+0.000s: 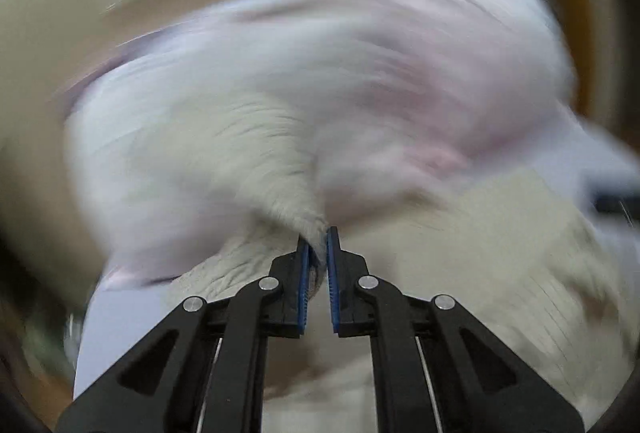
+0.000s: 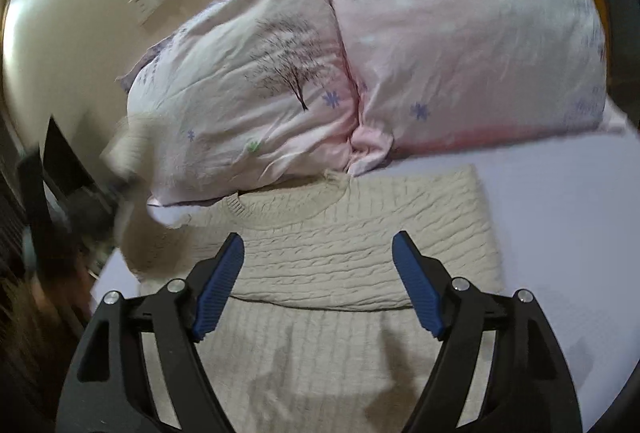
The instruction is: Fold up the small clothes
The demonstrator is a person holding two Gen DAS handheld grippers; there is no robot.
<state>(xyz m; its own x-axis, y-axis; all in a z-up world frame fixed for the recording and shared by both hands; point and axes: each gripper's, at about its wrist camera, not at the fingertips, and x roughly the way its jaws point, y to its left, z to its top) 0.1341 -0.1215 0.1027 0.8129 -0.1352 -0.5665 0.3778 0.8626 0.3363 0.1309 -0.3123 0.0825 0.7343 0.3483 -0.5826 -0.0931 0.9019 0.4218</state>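
My left gripper (image 1: 317,239) has its jaws clamped on a sleeve (image 1: 280,189) of the cream sweater (image 2: 360,233), at that garment's left edge. The body lies flat on the bed (image 2: 560,217) directly beneath my right gripper (image 2: 318,253), jaws apart, empty.

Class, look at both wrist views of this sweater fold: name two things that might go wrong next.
1. The left gripper pinches only a thin bit of sweater knit, and its view is motion-blurred, so the fabric may slip out.
2. The lifted part swings close to the pillows and could snag or land crooked.
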